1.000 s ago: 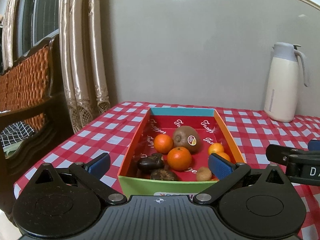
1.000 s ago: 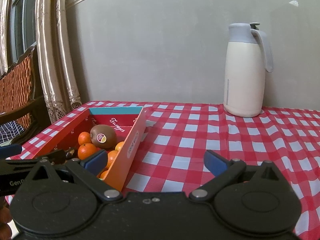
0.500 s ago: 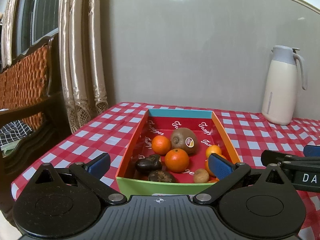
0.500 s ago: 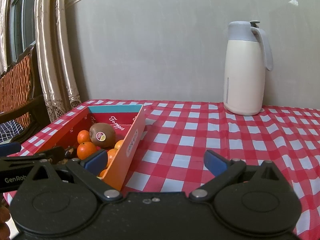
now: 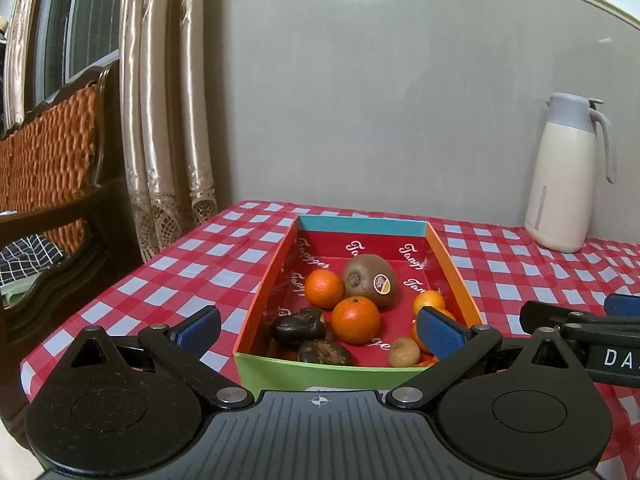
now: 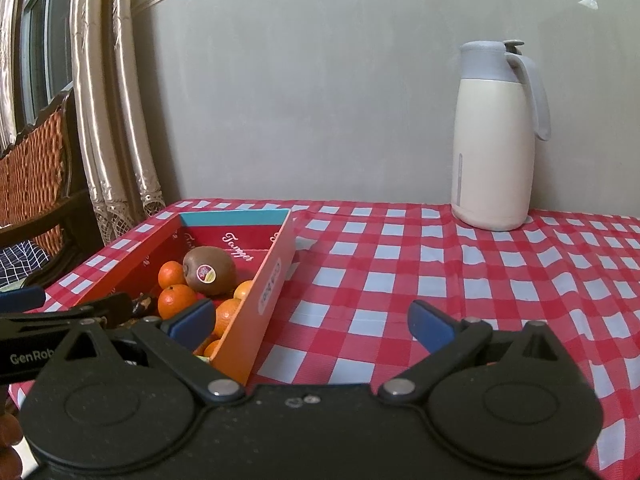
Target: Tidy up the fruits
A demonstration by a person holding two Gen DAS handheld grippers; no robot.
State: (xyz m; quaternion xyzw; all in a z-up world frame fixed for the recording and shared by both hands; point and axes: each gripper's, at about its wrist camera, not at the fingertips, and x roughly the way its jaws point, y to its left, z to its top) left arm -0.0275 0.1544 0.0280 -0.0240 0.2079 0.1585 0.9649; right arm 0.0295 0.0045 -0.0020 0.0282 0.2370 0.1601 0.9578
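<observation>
Left gripper [image 5: 320, 330] nearest, jaws spread wide, nothing between the blue pads [image 5: 440, 334], hovering at the near green end of the fruit box [image 5: 280, 368]. Right gripper [image 6: 310, 326] also wide, holding nothing, its left pad in front of the box's near right corner, right pad over bare tablecloth [image 6: 400, 280]. In the left wrist view the right gripper's arm pokes in at the right edge, just beside the box.

Box sits on the left part of the table, long side running near to far: green near wall, orange side walls, blue far wall, red lining with white script. Inside, near end: two dark lumpy fruits [image 5: 298, 326] touching each other on the left, a small tan round fruit [image 5: 404, 353] on the right. Middle: orange mandarin [image 5: 355, 319], another mandarin [image 5: 324, 288] just behind it to the left, small ones [image 5: 429, 301] against the right wall, partly hidden by the left gripper's pad. Behind them a brown kiwi [image 5: 370, 282] with a sticker, touching the mandarins. Far end of the box is bare lining.

Far right, well apart from the box: cream jug [image 6: 494, 160] with grey lid and handle, upright by the wall. Far left: curtains [image 5: 160, 120] and a wooden chair [image 5: 52, 168] off the table edge
</observation>
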